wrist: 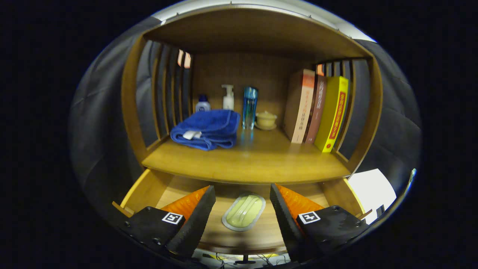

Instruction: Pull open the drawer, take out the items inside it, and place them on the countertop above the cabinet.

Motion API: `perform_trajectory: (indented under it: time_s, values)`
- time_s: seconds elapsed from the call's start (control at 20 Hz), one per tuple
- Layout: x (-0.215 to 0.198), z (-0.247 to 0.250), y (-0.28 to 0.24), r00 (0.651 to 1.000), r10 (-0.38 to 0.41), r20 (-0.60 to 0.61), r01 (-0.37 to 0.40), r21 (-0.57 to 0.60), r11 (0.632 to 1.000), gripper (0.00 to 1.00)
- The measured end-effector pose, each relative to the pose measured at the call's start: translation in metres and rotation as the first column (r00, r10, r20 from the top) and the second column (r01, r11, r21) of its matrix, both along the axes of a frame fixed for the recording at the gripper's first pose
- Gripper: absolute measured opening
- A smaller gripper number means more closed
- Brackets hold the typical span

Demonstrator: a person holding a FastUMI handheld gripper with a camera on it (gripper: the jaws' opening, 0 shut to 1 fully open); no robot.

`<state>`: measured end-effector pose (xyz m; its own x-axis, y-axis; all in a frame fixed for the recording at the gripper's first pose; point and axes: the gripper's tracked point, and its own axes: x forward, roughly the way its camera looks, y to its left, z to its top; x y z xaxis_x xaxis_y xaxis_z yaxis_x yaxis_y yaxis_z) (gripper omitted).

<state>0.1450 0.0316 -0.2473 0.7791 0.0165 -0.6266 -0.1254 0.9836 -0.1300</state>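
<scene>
Our gripper [242, 218] hangs wide open and empty over the open drawer [143, 188]; we judge the pale oval dish [244, 212] awaits lifting onto the countertop [246, 160].

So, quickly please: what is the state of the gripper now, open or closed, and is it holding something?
Gripper: open, holding nothing; its fingers stand apart on either side of the pale oval item lying in the open drawer.

on the worktop [246, 164] are set a folded blue towel [207, 129], three bottles [249, 107], a small lidded jar [266, 119] and three upright books [317, 110] at right.
</scene>
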Motion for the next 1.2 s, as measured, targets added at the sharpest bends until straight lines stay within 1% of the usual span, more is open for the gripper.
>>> perform_trajectory:
  time_s: [0.1,0.25,0.45,0.55,0.65,0.8,0.95,1.0,1.05,1.1,1.15,1.2]
  values:
    - [0.003,-0.034,0.001,0.995,-0.016,-0.098,0.014,-0.018,1.000,0.97]
    - [-0.001,-0.073,-0.007,0.979,-0.047,-0.197,0.036,-0.062,0.997,0.97]
    - [-0.011,-0.111,-0.014,0.952,-0.097,-0.291,0.080,-0.070,0.994,0.96]
    - [-0.010,-0.120,-0.021,0.946,-0.113,-0.304,0.090,-0.089,0.992,0.94]
    - [-0.011,-0.126,-0.022,0.941,-0.119,-0.318,0.095,-0.090,0.991,0.85]
    - [-0.018,-0.134,-0.021,0.927,-0.104,-0.361,0.078,-0.087,0.993,0.70]
    - [-0.017,-0.133,-0.020,0.934,-0.096,-0.344,0.077,-0.066,0.995,0.58]
    - [-0.018,-0.133,-0.021,0.934,-0.097,-0.344,0.081,-0.059,0.995,0.51]
    - [-0.018,-0.130,-0.024,0.933,-0.107,-0.343,0.095,-0.052,0.994,0.50]
    - [-0.018,-0.126,-0.027,0.935,-0.121,-0.333,0.113,-0.042,0.993,0.39]
    - [-0.016,-0.119,-0.026,0.941,-0.115,-0.317,0.113,-0.024,0.993,0.28]
    - [-0.017,-0.113,-0.030,0.948,-0.104,-0.302,0.102,-0.020,0.995,0.27]
